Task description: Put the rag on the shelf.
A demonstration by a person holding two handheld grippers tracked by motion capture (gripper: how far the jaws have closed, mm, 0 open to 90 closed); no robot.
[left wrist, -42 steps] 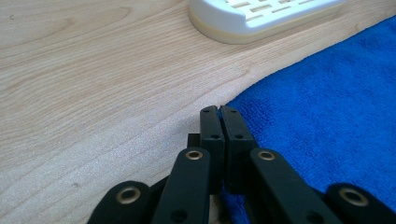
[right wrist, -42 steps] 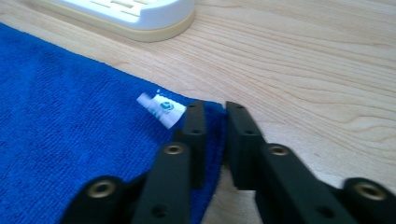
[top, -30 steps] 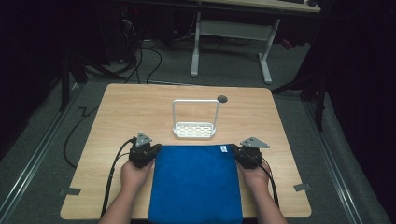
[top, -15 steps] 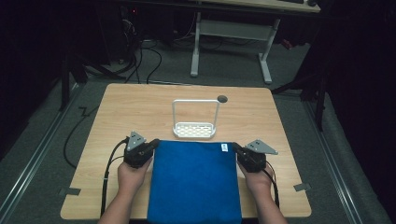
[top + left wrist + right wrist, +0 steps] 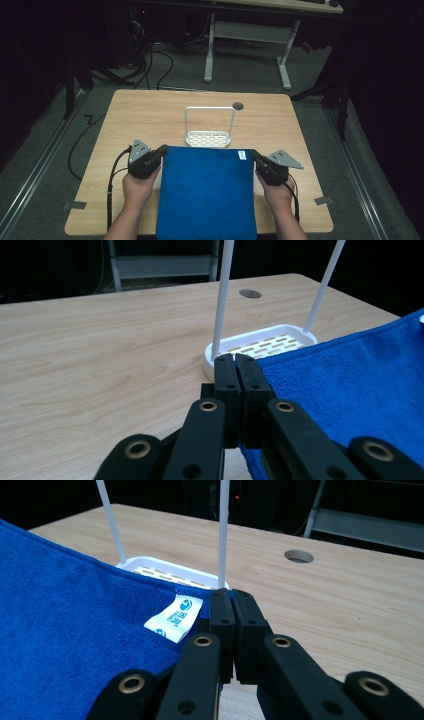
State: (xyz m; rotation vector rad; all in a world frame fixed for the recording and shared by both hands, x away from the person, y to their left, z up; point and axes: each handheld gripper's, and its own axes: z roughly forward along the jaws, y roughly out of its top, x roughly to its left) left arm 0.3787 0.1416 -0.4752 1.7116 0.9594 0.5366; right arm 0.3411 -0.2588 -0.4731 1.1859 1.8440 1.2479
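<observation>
1. Blue towel hangs stretched between both claws, its far edge just short of the white rack on the desk.
2. Left claw is clamped on the far-left corner.
3. Right claw is clamped on the far-right corner by the label.
4. Rack lies straight ahead, midway between both hands.

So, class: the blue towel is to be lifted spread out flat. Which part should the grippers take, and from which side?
Take the blue towel by its two far corners, each from its own outer side. The left gripper and right gripper are shut there, and the cloth spans flat between them.
</observation>
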